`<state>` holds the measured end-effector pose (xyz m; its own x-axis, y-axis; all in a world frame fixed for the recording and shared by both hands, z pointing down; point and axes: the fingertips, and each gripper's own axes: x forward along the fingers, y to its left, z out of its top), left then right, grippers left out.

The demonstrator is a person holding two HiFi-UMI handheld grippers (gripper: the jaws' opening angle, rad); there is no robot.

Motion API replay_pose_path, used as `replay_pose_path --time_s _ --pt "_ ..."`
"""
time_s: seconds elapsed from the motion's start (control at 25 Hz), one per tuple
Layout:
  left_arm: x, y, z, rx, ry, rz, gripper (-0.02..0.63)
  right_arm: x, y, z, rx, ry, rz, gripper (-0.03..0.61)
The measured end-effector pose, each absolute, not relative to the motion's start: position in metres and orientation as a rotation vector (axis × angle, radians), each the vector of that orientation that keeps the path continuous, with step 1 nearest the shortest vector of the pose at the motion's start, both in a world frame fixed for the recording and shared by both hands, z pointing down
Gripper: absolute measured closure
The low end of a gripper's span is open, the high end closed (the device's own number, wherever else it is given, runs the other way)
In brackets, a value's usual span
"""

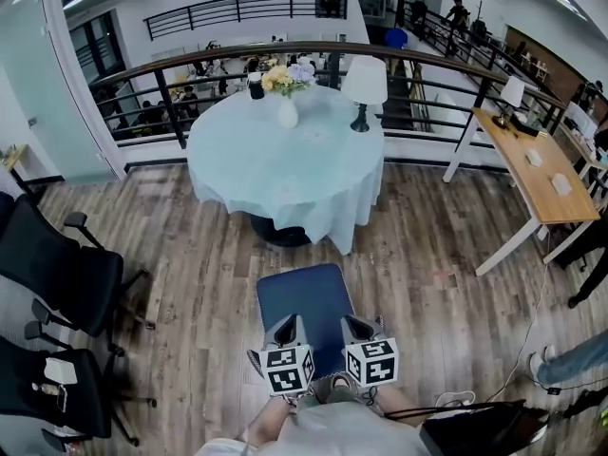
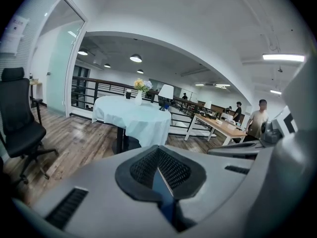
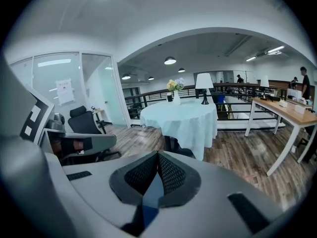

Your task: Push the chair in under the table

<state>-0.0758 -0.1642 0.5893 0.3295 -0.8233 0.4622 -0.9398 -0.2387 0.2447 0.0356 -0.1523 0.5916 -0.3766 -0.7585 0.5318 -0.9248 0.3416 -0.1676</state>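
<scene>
Two hand-held grippers meet a blue chair before a round table.

**Head view.** The left gripper (image 1: 285,331) and the right gripper (image 1: 362,329) lie side by side at lower centre, marker cubes toward the person. Their tips are over the near end of the blue chair (image 1: 304,297). Whether the tips press on it cannot be told. The chair stands on the wood floor (image 1: 190,245) between the person and the round tabletop (image 1: 285,160). Its far edge is near the hanging hem of the pale tablecloth (image 1: 332,221), and its whole seat lies outside the tabletop's outline.

On the tabletop stand a white vase of flowers (image 1: 286,103) and a table lamp (image 1: 364,88), the lamp toward the right edge. A black railing (image 1: 190,65) curves behind the table. Two black office chairs (image 1: 57,274) stand at far left, and a wooden desk (image 1: 532,174) at right.

**Left gripper view.** The fingers (image 2: 143,167) are closed pad against pad and clamp nothing. A blue sliver shows in the slit beneath them.

**Right gripper view.** The fingers (image 3: 173,172) are likewise pressed together and empty, with the same blue sliver below. The clothed table lies straight ahead.
</scene>
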Motion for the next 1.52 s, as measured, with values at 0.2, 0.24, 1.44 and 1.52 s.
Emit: replay_pose_path --time_s 0.2,0.24,1.44,1.52 --pt "-0.066 -0.151 0.596 2.11 -1.505 0.364 0.611 0.037 -0.152 0.596 1.42 -2.282 0.688 0.561" --pt "-0.062 -0.149 0.599 2.112 -1.471 0.371 0.61 0.036 -0.151 0.597 1.405 -2.294 0.709 0.561" --pt "-0.032 -0.049 0.675 2.288 -0.674 1.008 0.426 0.015 -0.07 0.664 0.378 -2.355 0.618 0.357" --pt "-0.031 -0.045 0.682 2.311 -0.624 1.074 0.426 0.014 -0.062 0.673 0.293 -2.318 0.559 0.357"
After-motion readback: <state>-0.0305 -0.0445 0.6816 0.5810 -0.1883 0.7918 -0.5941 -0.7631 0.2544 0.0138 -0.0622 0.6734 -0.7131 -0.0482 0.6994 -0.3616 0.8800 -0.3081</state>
